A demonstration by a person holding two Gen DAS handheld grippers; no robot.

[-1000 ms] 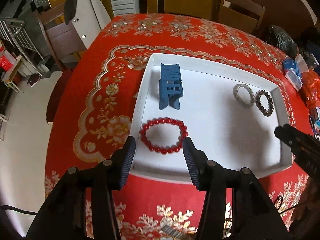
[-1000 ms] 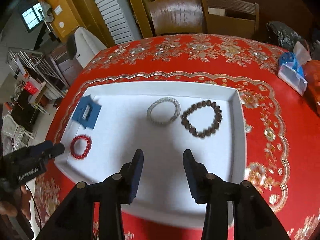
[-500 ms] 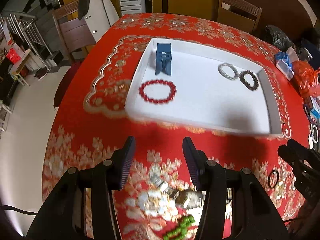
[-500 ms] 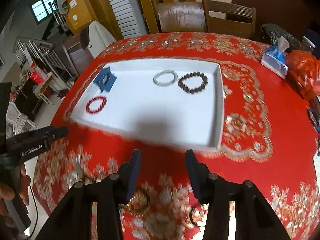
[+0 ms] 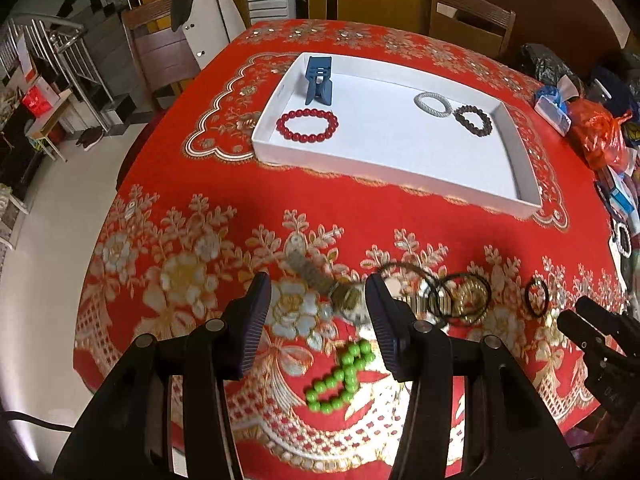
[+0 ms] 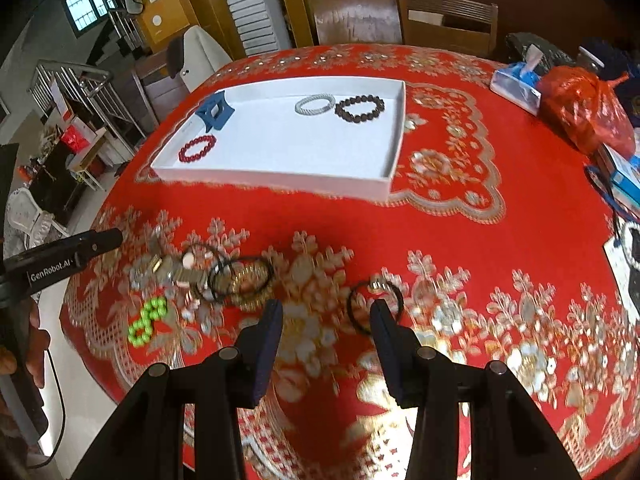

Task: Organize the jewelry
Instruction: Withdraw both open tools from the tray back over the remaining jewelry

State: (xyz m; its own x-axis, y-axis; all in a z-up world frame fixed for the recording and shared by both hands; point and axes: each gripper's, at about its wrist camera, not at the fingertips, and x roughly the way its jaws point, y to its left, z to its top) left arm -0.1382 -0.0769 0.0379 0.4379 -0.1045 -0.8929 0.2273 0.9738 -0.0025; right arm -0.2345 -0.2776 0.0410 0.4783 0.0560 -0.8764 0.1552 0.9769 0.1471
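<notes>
A white tray [image 5: 400, 164] on the red tablecloth holds a red bead bracelet [image 5: 307, 125], a blue hair clip [image 5: 319, 80], a silver bracelet [image 5: 433, 104] and a dark bead bracelet [image 5: 473, 120]. Nearer me lie a metal watch [image 5: 344, 300], a green bead bracelet [image 5: 340, 378], black hair ties with a gold bangle [image 5: 464, 294] and a lone black hair tie [image 6: 374, 306]. My left gripper [image 5: 318, 324] is open over the watch. My right gripper [image 6: 326, 350] is open beside the lone hair tie, which its right finger partly hides.
A tissue pack [image 6: 516, 86], an orange plastic bag [image 6: 584, 108] and boxes crowd the table's right side. Wooden chairs [image 6: 446, 20] stand behind the table. The table's near edge drops to the floor at the left [image 5: 48, 240].
Both grippers have pulled back from over the tray to the near part of the table. The loose jewelry pile has come into view. Both stay open and empty.
</notes>
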